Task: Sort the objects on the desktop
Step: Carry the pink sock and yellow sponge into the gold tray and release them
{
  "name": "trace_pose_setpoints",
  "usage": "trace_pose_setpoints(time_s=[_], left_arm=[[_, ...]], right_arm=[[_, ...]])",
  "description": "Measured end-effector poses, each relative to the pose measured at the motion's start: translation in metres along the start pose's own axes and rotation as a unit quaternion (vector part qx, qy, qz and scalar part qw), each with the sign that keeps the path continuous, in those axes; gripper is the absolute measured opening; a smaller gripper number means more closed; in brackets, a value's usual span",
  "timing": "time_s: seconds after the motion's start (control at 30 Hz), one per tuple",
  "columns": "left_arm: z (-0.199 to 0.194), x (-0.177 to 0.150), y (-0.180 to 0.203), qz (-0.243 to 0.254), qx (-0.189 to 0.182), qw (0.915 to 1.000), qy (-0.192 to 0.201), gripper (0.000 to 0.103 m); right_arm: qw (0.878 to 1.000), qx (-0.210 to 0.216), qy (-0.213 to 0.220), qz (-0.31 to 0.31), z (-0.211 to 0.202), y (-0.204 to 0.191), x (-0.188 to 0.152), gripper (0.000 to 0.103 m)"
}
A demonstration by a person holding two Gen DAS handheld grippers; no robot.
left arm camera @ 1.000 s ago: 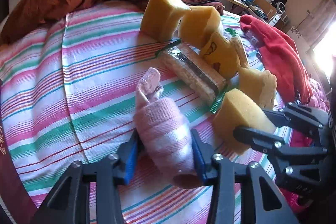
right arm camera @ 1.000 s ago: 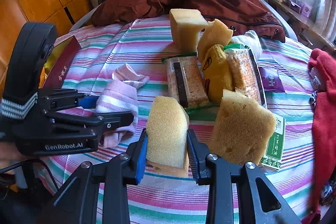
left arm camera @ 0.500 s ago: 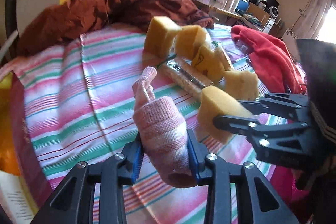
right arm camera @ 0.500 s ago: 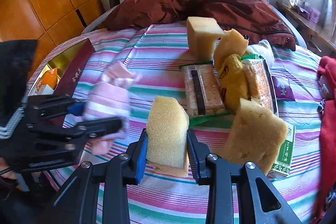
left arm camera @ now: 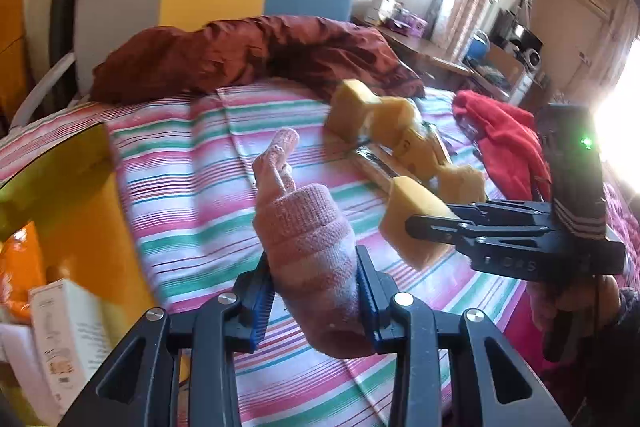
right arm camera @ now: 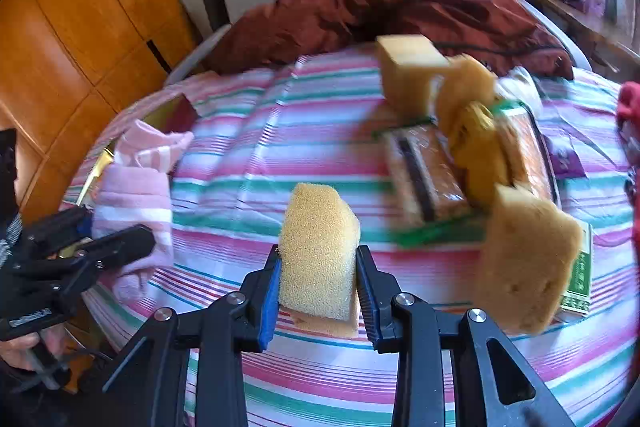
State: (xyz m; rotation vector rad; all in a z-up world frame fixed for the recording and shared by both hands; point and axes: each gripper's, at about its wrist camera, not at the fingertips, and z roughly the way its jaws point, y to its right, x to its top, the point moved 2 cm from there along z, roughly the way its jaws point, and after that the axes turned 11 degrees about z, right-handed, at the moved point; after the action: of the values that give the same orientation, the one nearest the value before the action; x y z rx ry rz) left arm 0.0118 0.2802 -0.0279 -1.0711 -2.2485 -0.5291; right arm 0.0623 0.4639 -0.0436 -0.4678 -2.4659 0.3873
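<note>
Both loads have risen off the striped surface (left arm camera: 192, 163) and swung toward the left of each frame since the earlier frames. Low centre in the left view, the sock (left arm camera: 310, 251) is pinched in the left tongs (left arm camera: 314, 301), held clear of the cloth. Low centre in the right view, the sponge (right arm camera: 318, 251) sits clamped in the right tongs (right arm camera: 318, 301), also aloft. Behind it, upper right, more sponges (right arm camera: 408, 75) and packets (right arm camera: 424, 179) lie clustered. At the left edge of the left view, a gold-lined box (left arm camera: 60, 179) stands open. The carry step seems under way; next, each item likely needs lowering over its destination before the tongs release.
</note>
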Motion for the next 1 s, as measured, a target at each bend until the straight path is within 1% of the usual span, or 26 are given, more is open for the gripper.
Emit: trace_pose_setpoints(time_s=[0.1, 0.2, 0.3, 0.4, 0.53, 0.7, 0.8, 1.0], left_arm=[[-0.011, -0.005, -0.015, -0.021, 0.008, 0.9997, 0.009, 0.037], [-0.025, -0.009, -0.031, -0.038, 0.019, 0.9989, 0.021, 0.037], [-0.034, -0.013, -0.046, -0.051, 0.030, 0.9979, 0.025, 0.037], [-0.048, -0.020, -0.067, -0.078, 0.039, 0.9955, 0.036, 0.037], [-0.071, -0.029, -0.103, -0.107, 0.061, 0.9911, 0.051, 0.037], [-0.101, -0.039, -0.154, -0.143, 0.100, 0.9823, 0.068, 0.037], [-0.111, -0.045, -0.186, -0.148, 0.133, 0.9780, 0.063, 0.037], [-0.115, -0.054, -0.233, -0.164, 0.170, 0.9707, 0.045, 0.037]], right_arm=[[1.000, 0.012, 0.005, -0.014, -0.004, -0.024, 0.005, 0.035], [0.999, 0.033, 0.011, -0.023, -0.005, -0.050, 0.011, 0.035], [0.998, 0.056, 0.015, -0.032, -0.003, -0.078, 0.016, 0.035], [0.996, 0.077, 0.012, -0.040, 0.002, -0.106, 0.018, 0.035], [0.994, 0.099, 0.003, -0.052, 0.013, -0.141, 0.017, 0.035], [0.991, 0.123, -0.006, -0.056, 0.028, -0.179, 0.022, 0.035], [0.989, 0.132, -0.010, -0.062, 0.037, -0.203, 0.027, 0.035], [0.988, 0.138, -0.035, -0.066, 0.063, -0.238, 0.032, 0.035]])
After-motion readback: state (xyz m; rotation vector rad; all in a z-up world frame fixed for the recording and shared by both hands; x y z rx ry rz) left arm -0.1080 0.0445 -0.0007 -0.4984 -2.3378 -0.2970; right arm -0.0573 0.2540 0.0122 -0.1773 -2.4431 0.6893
